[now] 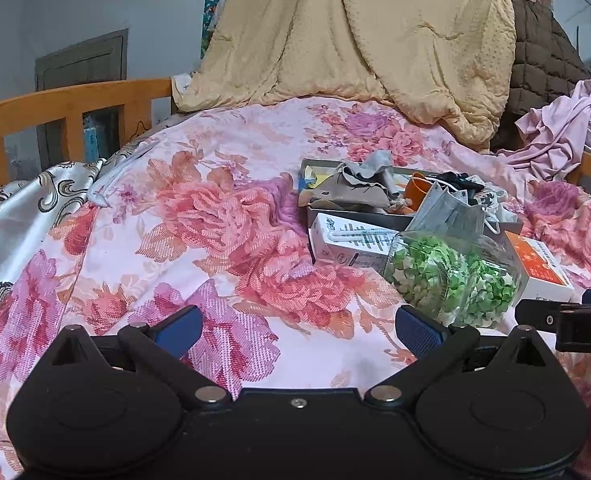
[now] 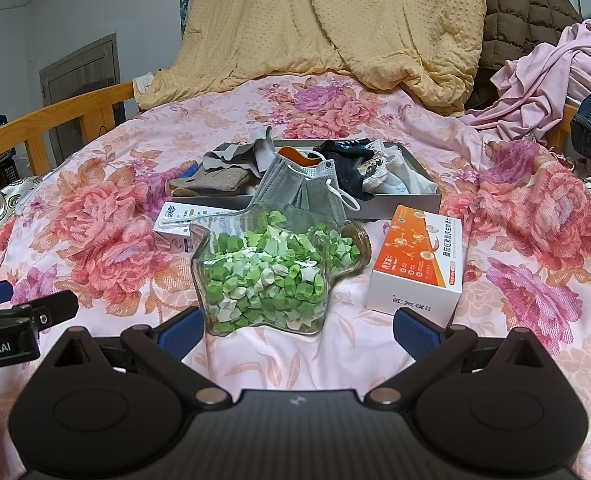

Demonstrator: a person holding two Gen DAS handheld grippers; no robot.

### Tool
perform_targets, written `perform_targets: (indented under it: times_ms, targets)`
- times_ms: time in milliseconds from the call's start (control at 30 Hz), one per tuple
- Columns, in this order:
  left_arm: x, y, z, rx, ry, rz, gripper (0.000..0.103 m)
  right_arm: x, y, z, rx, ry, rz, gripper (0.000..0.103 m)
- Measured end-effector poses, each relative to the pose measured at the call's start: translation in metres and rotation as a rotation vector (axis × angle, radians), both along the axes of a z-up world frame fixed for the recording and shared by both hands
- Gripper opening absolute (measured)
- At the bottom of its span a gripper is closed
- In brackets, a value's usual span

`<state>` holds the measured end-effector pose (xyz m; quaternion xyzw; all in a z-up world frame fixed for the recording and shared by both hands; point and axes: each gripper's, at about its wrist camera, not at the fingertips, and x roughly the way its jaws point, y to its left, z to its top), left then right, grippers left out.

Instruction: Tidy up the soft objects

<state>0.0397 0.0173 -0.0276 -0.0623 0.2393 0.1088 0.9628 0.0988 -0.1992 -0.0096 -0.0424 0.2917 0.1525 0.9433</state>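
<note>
while both left gripper point(image 1: 297, 330) and right gripper point(image 2: 295, 330) hang spread and empty, looks mostly done: socks, cloths in tray point(image 2: 423, 194) ahead; grey mask point(image 2: 295, 192) draped over its near rim, left to tuck in.

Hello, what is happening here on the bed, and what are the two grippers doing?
A person holds two grippers above a flowered bedspread. Both the left gripper and the right gripper are open and hold nothing. Ahead lies a shallow grey box with socks and cloths in it, and a grey face mask hangs over its front edge. In front of the box lie a star-shaped jar of green paper stars, on its side, and two cartons.
</note>
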Motion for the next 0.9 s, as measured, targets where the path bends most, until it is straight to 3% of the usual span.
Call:
perform_targets:
  times_ms: [900]
  targets:
    - [0.0010, 0.0005, -0.0032, 0.020, 0.026, 0.009, 0.102, -0.0004, 0.0016, -0.0007, 0.000, 0.003, -0.003, 0.103]
